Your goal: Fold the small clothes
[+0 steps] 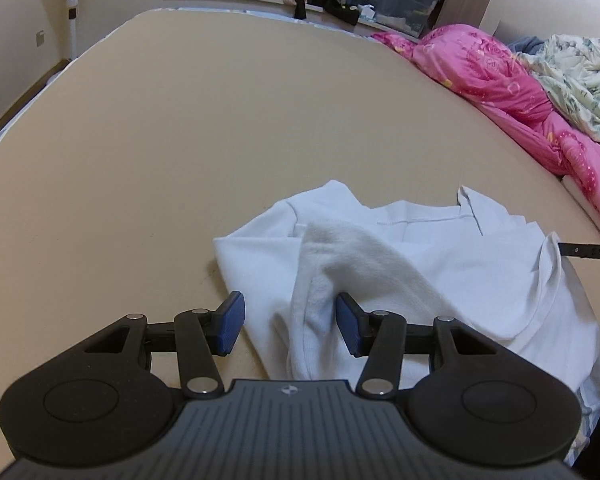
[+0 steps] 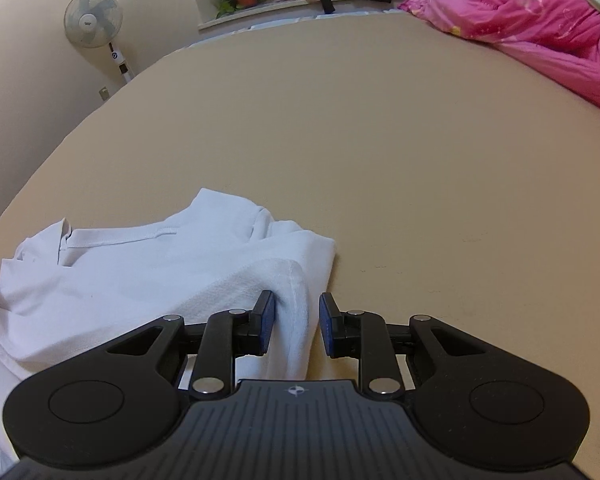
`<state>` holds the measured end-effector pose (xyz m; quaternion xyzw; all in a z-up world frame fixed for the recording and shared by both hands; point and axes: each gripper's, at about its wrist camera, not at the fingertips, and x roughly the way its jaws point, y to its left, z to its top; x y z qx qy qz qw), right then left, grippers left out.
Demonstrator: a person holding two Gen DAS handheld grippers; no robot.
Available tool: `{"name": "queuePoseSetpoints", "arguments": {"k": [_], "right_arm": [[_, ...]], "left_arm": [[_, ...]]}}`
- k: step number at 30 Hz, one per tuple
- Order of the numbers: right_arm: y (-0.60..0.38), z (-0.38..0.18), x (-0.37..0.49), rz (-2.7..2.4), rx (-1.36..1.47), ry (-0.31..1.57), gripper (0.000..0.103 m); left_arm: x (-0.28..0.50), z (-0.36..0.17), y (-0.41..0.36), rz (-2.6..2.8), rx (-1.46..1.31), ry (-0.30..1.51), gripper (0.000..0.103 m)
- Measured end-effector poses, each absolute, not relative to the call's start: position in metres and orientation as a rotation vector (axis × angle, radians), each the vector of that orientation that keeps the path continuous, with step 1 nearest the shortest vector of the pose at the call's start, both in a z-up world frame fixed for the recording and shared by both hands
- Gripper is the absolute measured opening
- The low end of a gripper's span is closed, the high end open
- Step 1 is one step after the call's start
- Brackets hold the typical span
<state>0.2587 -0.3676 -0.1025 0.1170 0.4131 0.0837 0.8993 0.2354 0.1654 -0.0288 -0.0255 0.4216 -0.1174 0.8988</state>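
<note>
Straddling soft, limp shirt folds low-center in both views, my left tongs & right tongs gape open, gripping nothing; I'd pinch hems.

A soft white cloth garment is seen, smooth on its outer face, while a fleecy, nubbly inner face is turned up at 6 o'clock in the left wrist view. It is laid on a matt, smooth tan mattress surface. The left gripper and the right gripper are made of matt black plastic with shiny metal pins, and their pads are faced with finely textured blue rubber. At 2 o'clock a glossy pink quilt of satin-like cloth is shown. At 11 o'clock a white plastic fan is seen.
</note>
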Motion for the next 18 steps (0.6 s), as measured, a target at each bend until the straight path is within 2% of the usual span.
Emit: {"name": "queuePoseSetpoints", "arguments": {"k": [1,3,5,7,8,10,13,18], "right_arm": [[-0.367,-0.103,0.260,0.176,0.238,0.855,0.025],[-0.364,-0.104,0.262,0.184,0.228,0.851,0.025],[-0.364,-0.105,0.263,0.192,0.229,0.845,0.025],[-0.363,-0.104,0.263,0.206,0.230,0.836,0.016],[-0.362,-0.102,0.262,0.220,0.226,0.823,0.005],[-0.365,-0.094,0.260,0.209,0.257,0.769,0.004],[-0.388,-0.086,0.259,0.133,0.449,0.677,0.004],[-0.374,-0.091,0.273,0.067,0.351,0.684,0.004]], "left_arm": [[0.236,-0.030,0.165,-0.245,-0.053,0.872,0.054],[0.238,-0.031,0.162,-0.255,-0.048,0.867,0.040],[0.239,-0.031,0.160,-0.267,-0.036,0.858,0.017],[0.240,-0.030,0.160,-0.258,-0.022,0.843,0.011],[0.241,-0.029,0.162,-0.258,-0.030,0.834,0.006],[0.242,-0.022,0.166,-0.241,-0.048,0.788,0.005],[0.242,-0.010,0.177,-0.153,-0.114,0.677,0.005],[0.258,-0.018,0.173,-0.108,-0.106,0.710,0.005]]}}
